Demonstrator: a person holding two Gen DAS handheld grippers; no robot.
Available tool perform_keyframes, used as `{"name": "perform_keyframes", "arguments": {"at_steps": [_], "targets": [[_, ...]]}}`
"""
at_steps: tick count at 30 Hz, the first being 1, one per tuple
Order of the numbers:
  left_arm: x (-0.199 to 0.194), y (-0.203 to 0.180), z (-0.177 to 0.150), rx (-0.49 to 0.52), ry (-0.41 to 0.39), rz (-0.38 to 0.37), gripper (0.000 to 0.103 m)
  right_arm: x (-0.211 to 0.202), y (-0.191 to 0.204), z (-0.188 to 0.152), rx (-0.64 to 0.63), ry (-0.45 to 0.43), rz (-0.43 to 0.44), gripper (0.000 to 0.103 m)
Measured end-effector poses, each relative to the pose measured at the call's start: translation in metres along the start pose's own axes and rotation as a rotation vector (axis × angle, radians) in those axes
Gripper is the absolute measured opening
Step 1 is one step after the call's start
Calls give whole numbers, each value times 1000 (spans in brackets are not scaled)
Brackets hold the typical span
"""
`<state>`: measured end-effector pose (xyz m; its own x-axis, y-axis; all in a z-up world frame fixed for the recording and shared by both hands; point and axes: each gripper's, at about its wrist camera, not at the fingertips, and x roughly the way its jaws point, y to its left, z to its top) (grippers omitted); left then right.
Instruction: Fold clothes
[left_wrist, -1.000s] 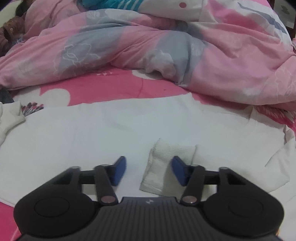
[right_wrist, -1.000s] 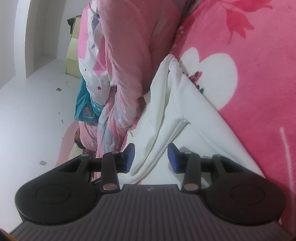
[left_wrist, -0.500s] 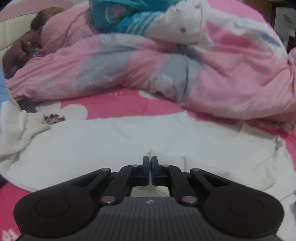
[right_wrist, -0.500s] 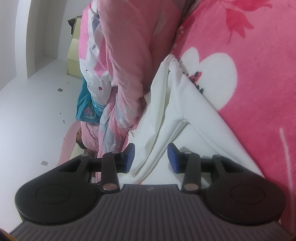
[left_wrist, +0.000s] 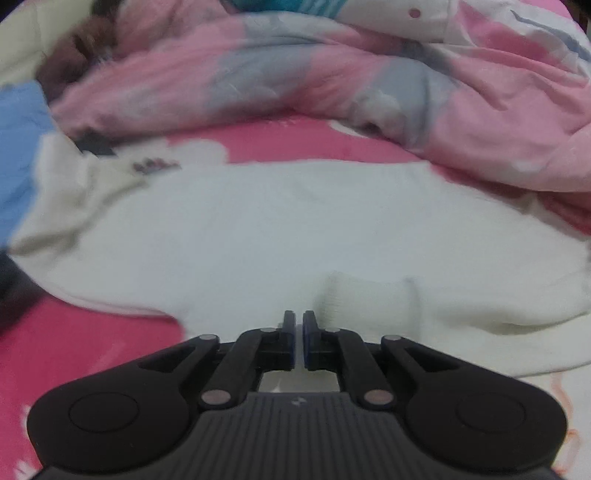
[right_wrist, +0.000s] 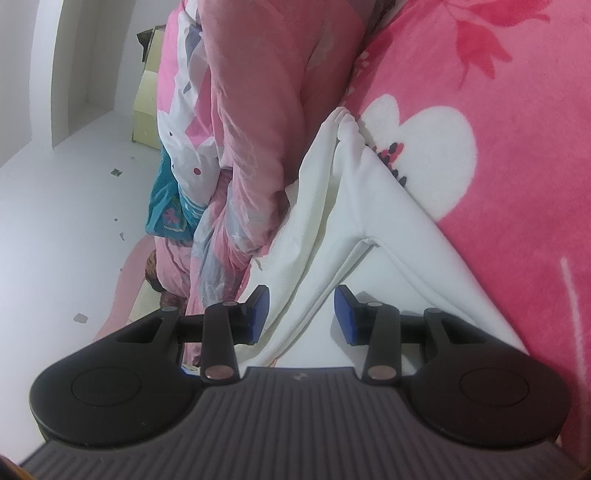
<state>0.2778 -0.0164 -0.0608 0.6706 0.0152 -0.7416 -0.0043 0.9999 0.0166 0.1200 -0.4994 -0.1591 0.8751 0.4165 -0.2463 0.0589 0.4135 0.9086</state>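
A white garment (left_wrist: 280, 229) lies spread on the pink floral bedspread (left_wrist: 88, 350). Its ribbed cuff (left_wrist: 369, 302) sits just right of my left gripper (left_wrist: 298, 332), whose jaws are shut; white fabric shows behind the pads, so it looks pinched on the garment's edge. In the right wrist view the same white garment (right_wrist: 354, 229) runs as a folded sleeve between the pads of my right gripper (right_wrist: 301, 314), which is open around it without touching.
A bunched pink and grey quilt (left_wrist: 369, 81) lies beyond the garment, and also shows in the right wrist view (right_wrist: 258, 110). A blue cloth (left_wrist: 18, 147) is at the far left. A white wall (right_wrist: 55, 203) is behind.
My left gripper closed from open onto the garment near the cuff, then shifted left with it; the view is motion-blurred. My right gripper stayed open and still.
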Motion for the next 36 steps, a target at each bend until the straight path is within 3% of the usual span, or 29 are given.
{"name": "perform_keyframes", "arguments": {"at_steps": [4, 7, 10, 13, 18, 23, 27, 31, 36], "targets": [[-30, -17, 9, 92, -168, 27, 38, 2, 3, -1, -35, 8, -26, 38], [-45, -59, 22, 227, -216, -57, 49, 4, 8, -3, -71, 14, -52, 38], [-49, -118, 33, 347, -193, -217, 59, 5, 10, -4, -92, 17, -64, 38], [-42, -184, 39, 440, -143, -366, 61, 2, 13, -8, -69, -2, -63, 38], [-15, -280, 34, 520, -88, -499, 61, -13, 24, -4, -129, -124, -108, 37], [17, -344, 33, 573, -48, -522, 61, -5, 21, -3, -162, -136, -221, 31], [40, -374, 29, 615, -33, -493, 61, 3, 14, -3, -153, -112, -240, 27], [62, -387, 26, 642, -2, -480, 61, 4, 8, -1, -142, -111, -229, 23], [79, -390, 38, 594, -34, -488, 62, 3, 5, 0, -134, -112, -221, 23]]}}
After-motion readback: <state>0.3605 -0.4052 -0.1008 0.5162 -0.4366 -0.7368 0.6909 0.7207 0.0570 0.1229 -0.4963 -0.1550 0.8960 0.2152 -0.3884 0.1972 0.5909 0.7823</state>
